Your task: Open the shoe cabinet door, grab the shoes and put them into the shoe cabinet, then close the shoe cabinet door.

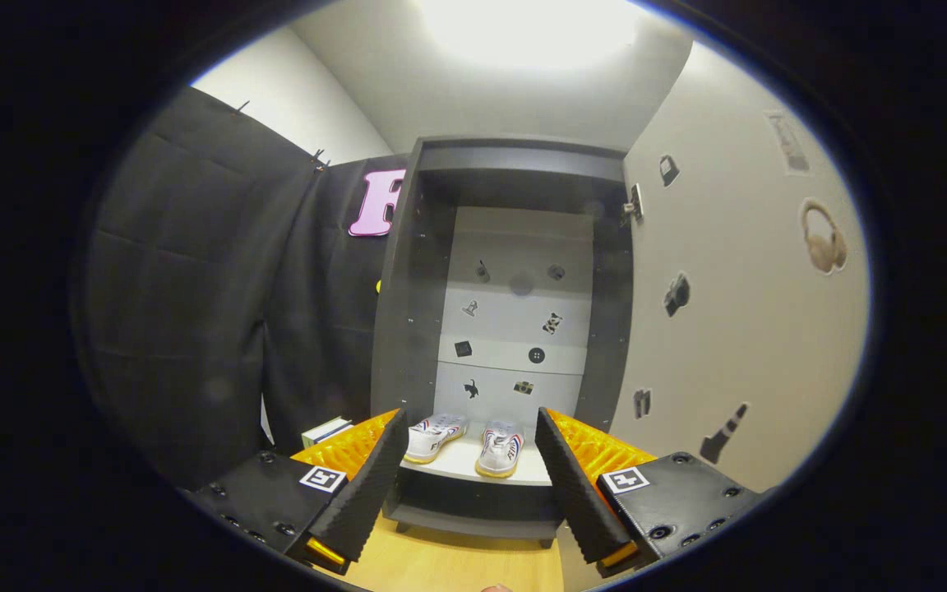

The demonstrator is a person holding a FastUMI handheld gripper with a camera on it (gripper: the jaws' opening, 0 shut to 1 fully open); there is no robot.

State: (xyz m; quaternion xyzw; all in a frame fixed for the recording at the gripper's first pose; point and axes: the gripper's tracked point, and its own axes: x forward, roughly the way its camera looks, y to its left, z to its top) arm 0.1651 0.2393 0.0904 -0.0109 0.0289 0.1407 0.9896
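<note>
The dark shoe cabinet stands straight ahead with its door swung wide to the right. Two white shoes with red and blue stripes rest side by side on the pale bottom shelf: the left shoe angled, the right shoe pointing toward me. My gripper is open and holds nothing. Its fingers stand well short of the cabinet, and the shoes appear beyond and between the fingertips.
The pale inner face of the door carries several small stickers. The cabinet's back panel has stickers too. Black cloth hangs to the left. A small stack of books lies by the cabinet's left foot. Wooden floor lies below.
</note>
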